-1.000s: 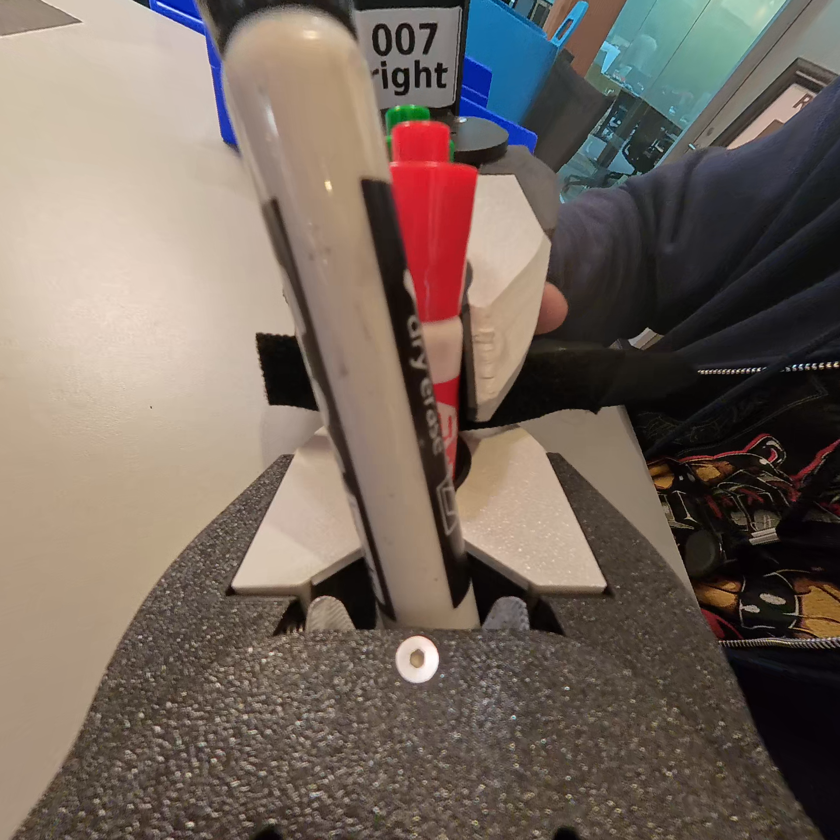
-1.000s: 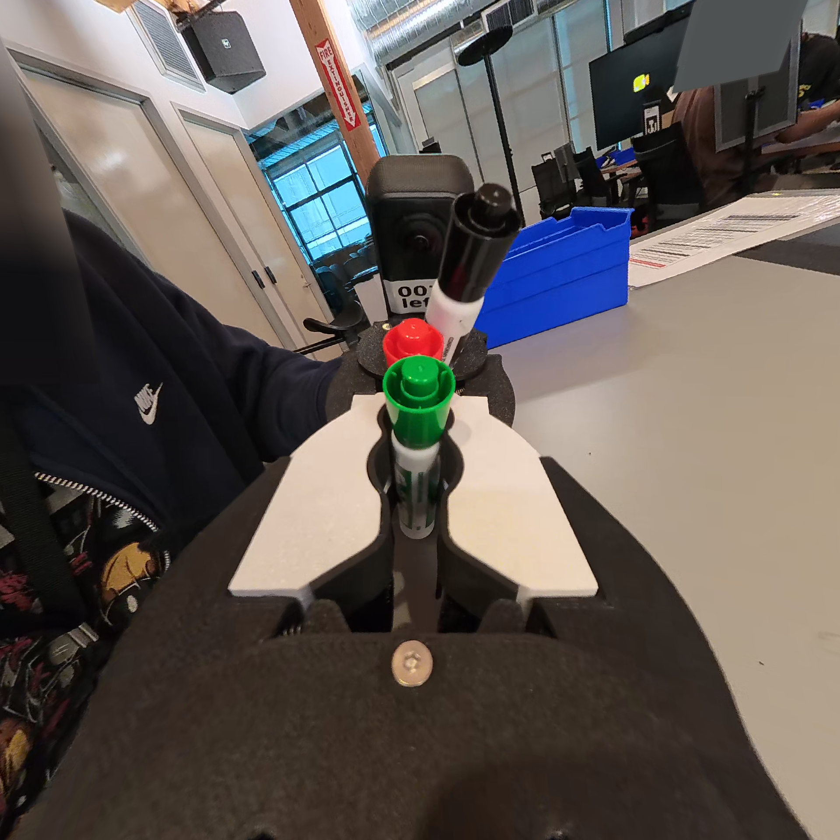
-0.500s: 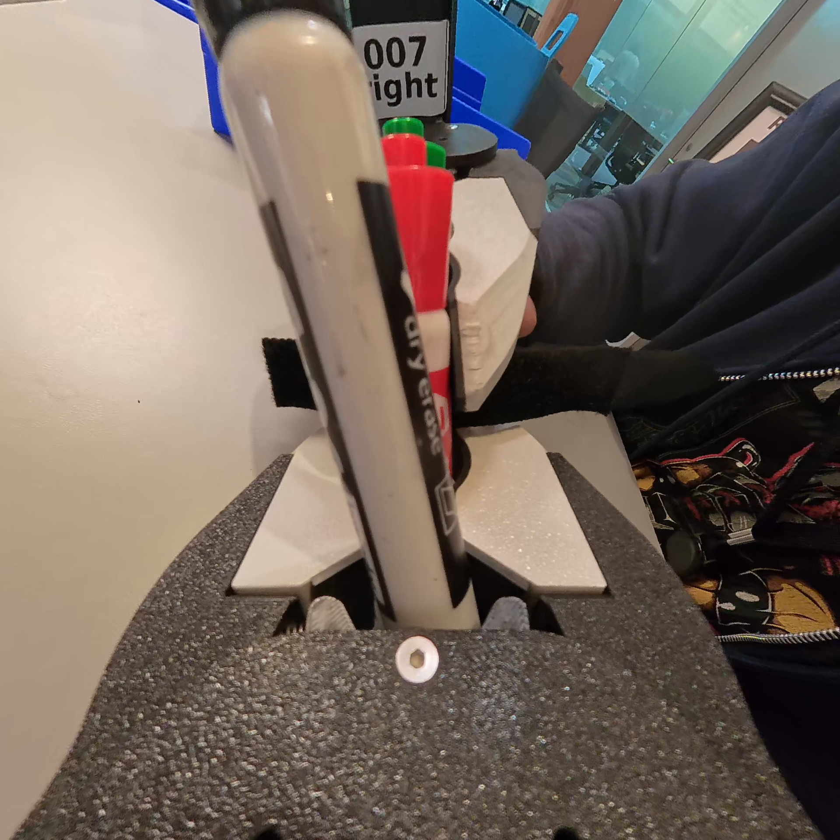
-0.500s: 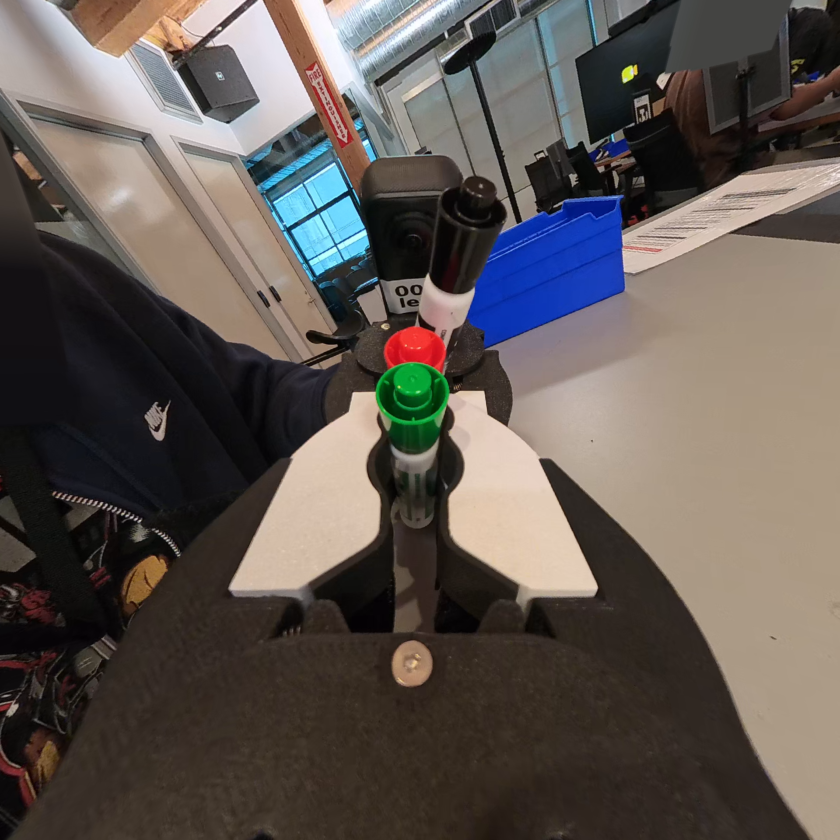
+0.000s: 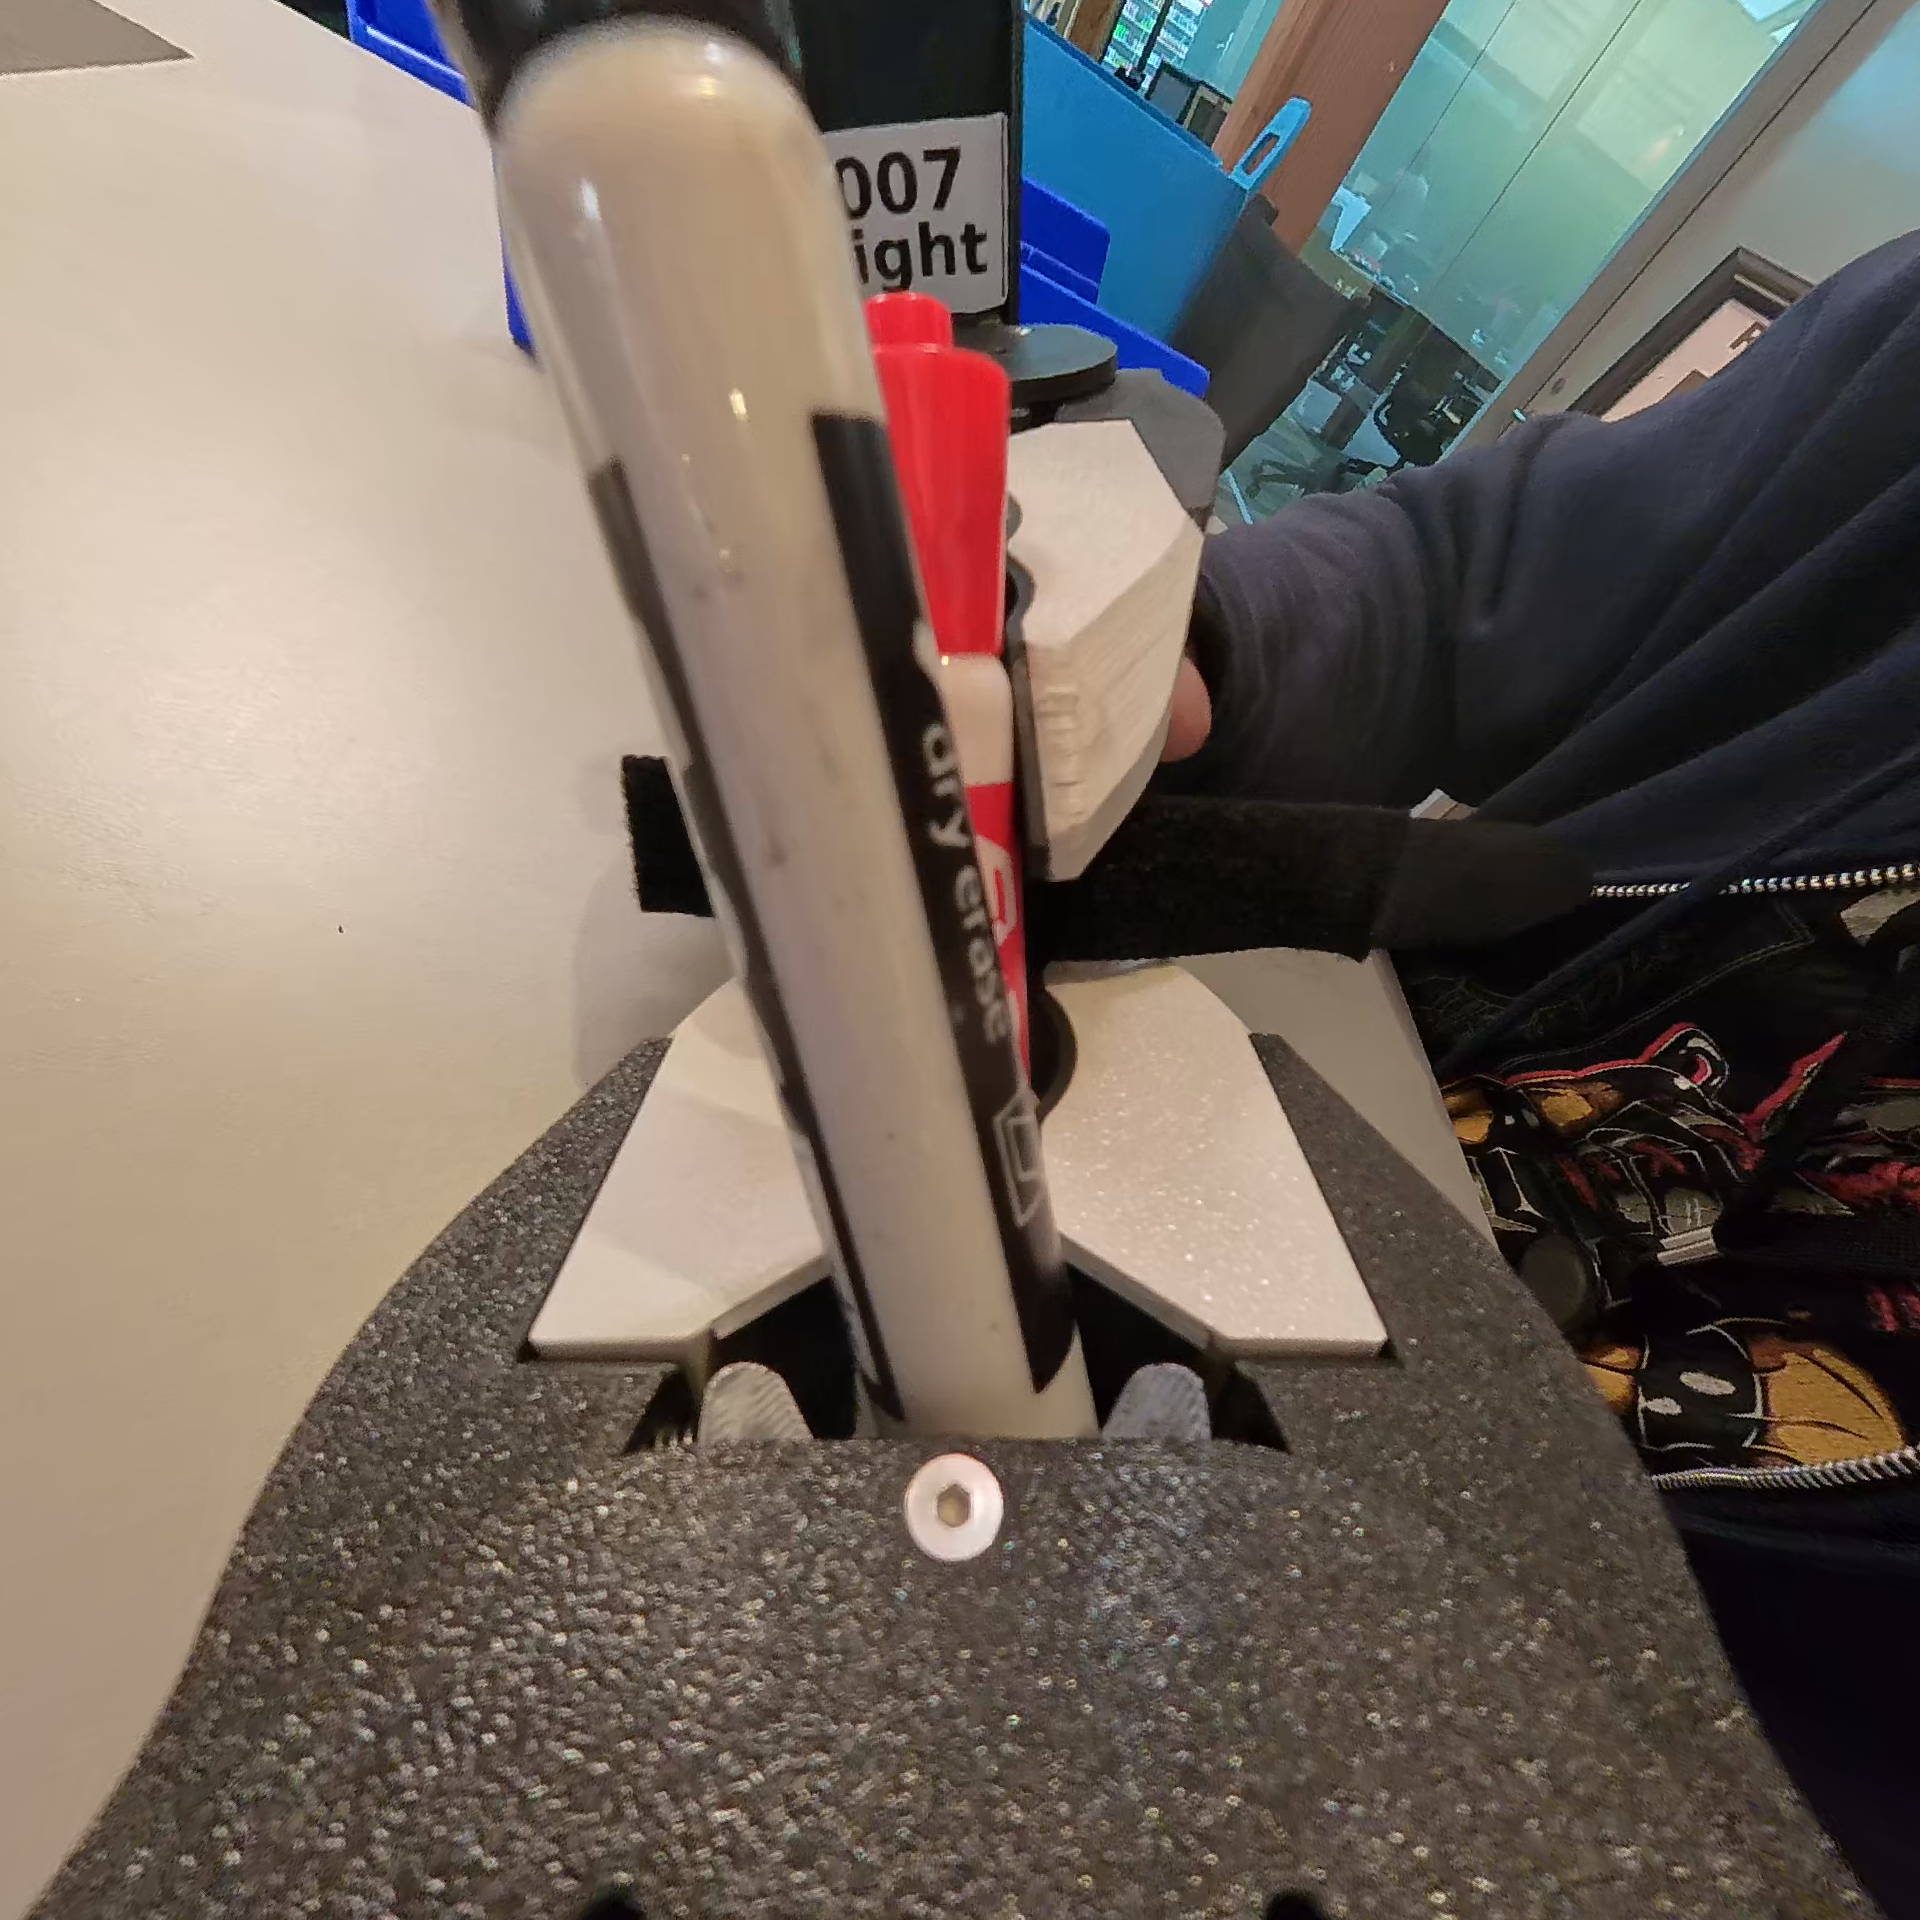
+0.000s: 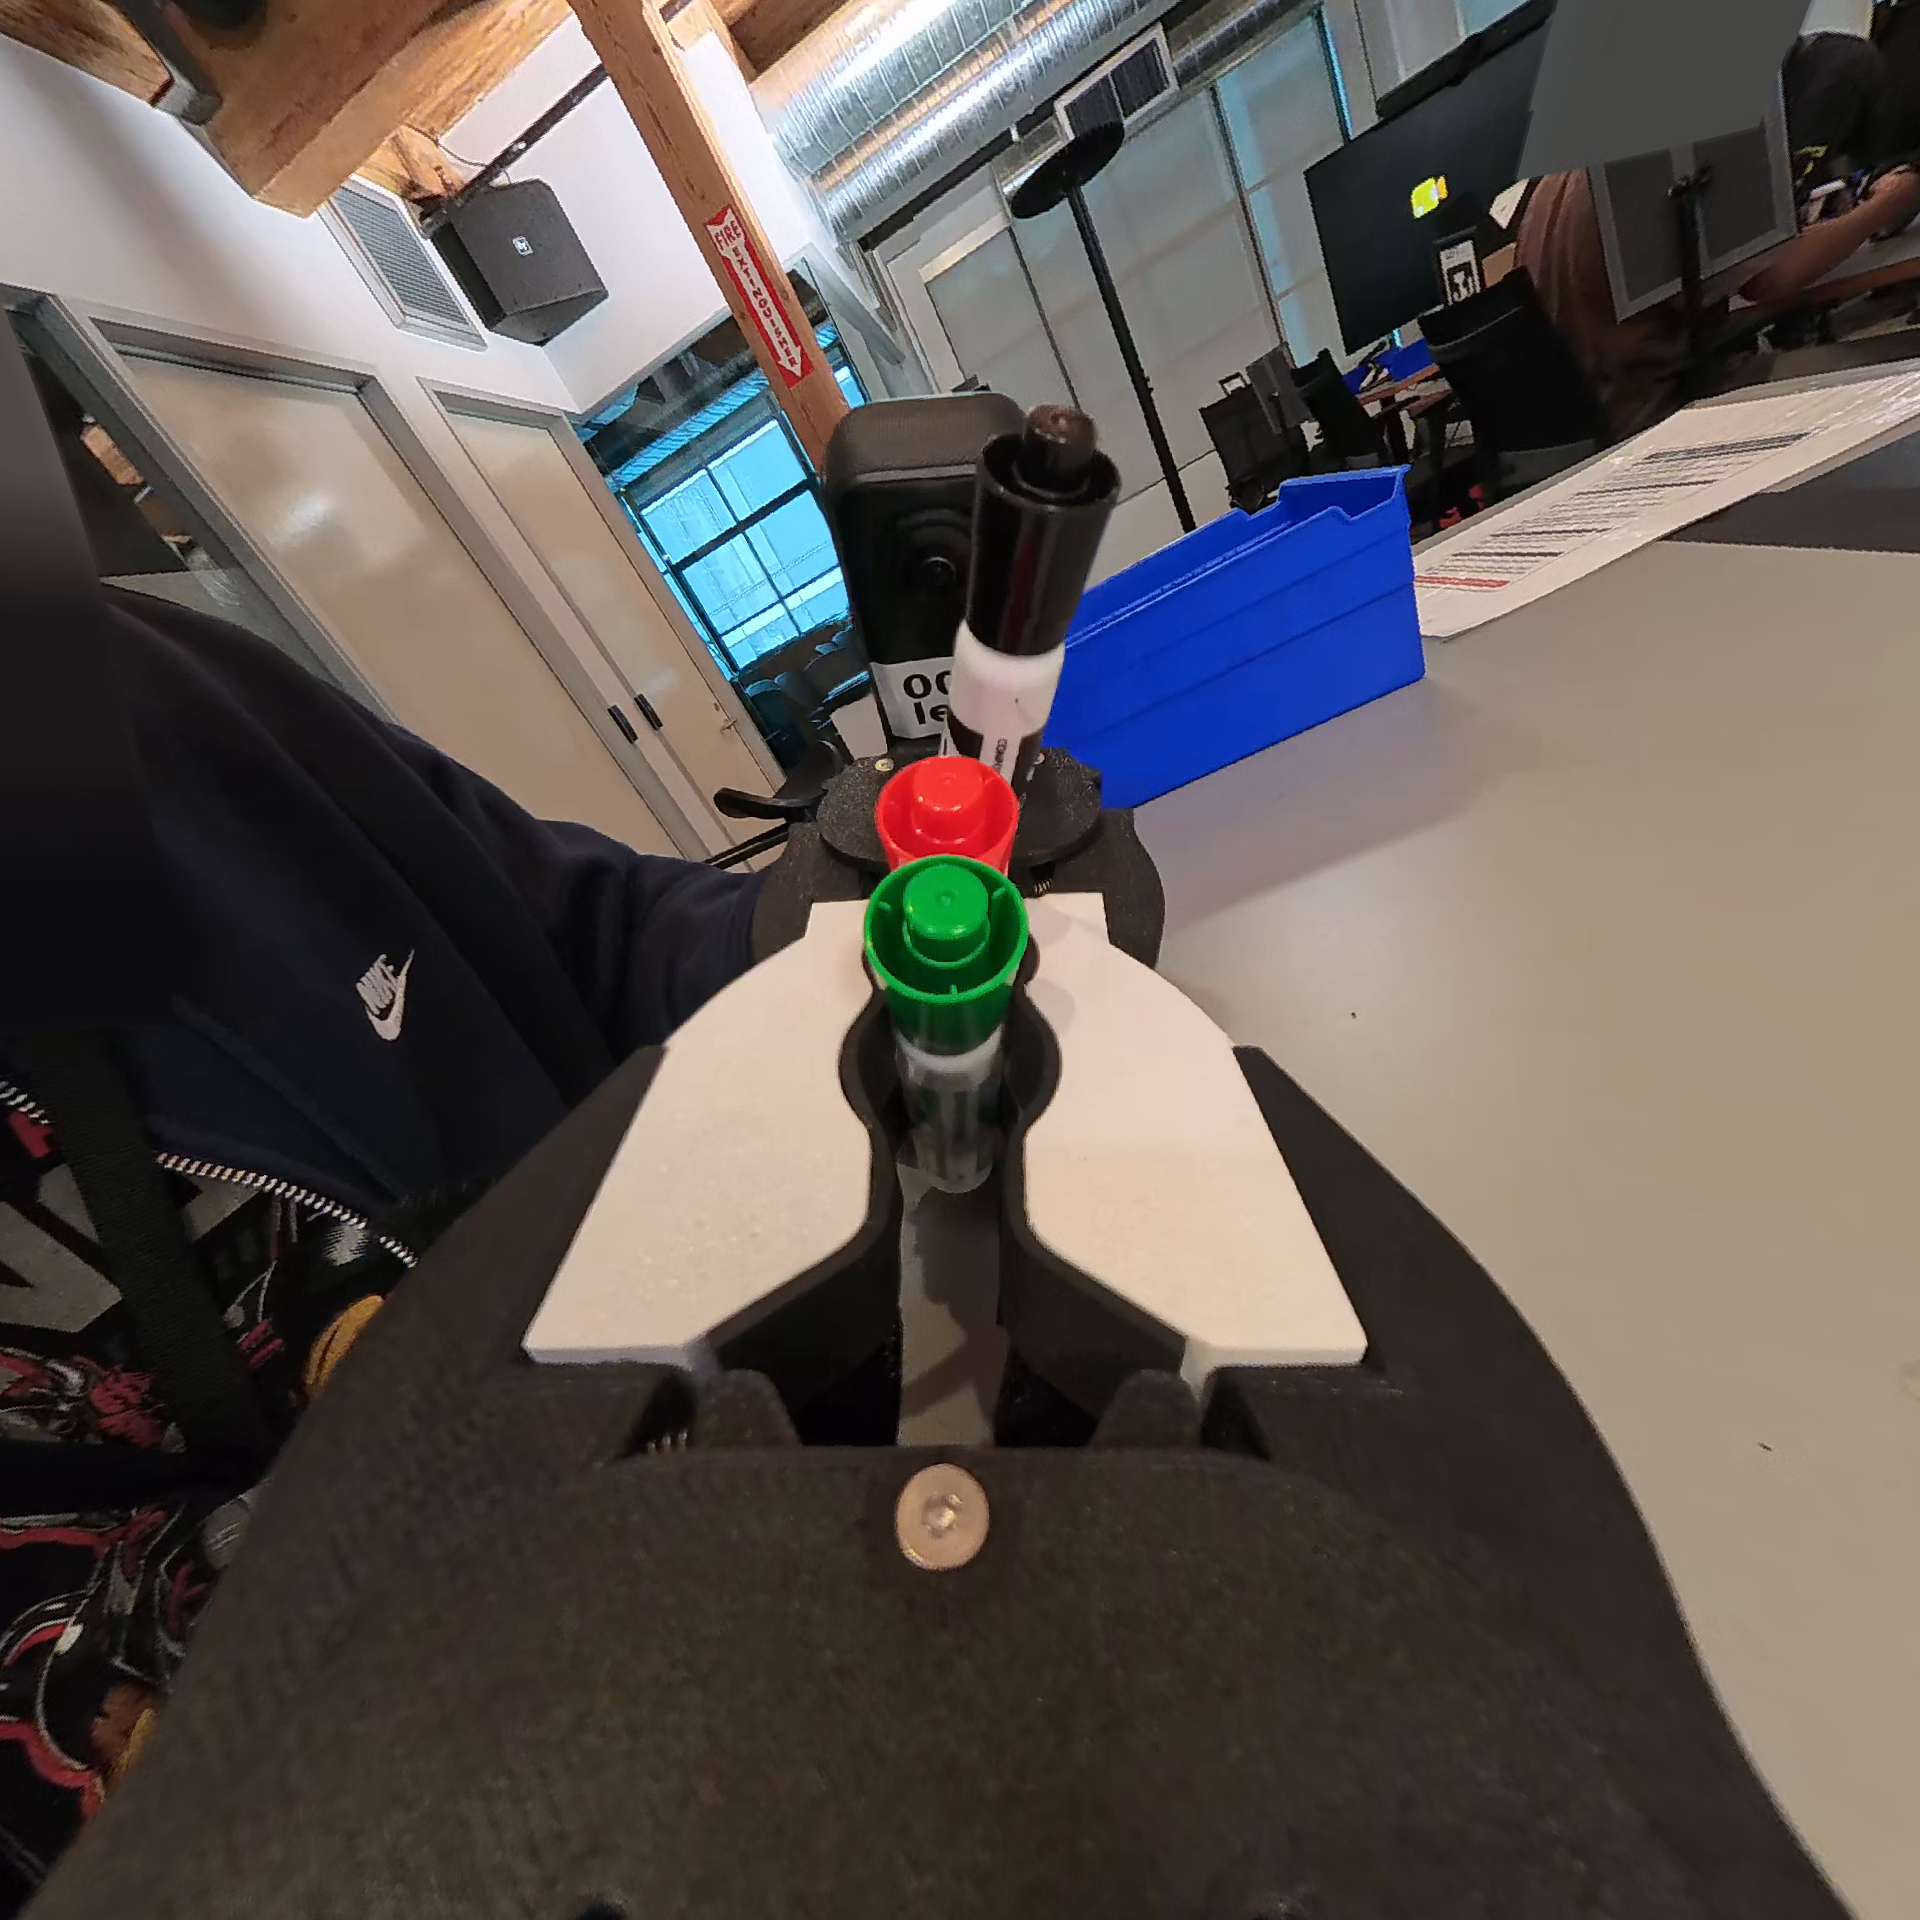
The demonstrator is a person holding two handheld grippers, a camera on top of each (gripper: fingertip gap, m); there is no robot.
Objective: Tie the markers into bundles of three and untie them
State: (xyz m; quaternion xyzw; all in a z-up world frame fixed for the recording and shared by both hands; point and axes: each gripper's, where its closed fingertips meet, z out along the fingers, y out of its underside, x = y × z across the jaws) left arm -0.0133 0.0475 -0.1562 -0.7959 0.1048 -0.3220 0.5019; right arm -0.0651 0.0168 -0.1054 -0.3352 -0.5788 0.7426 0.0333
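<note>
Three glossy cylindrical markers [image 6: 940, 997] (ribbed caps), fuzzy black strap [image 5: 1226, 883]

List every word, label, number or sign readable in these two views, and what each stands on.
I cannot quote writing; these bear it:
White label on the camera, left wrist view.
White label on the camera, right wrist view.
Black marker barrel.
Green marker barrel, blurred.
Red sign on the wooden post.
Printed sheet on the table, too small.
</note>
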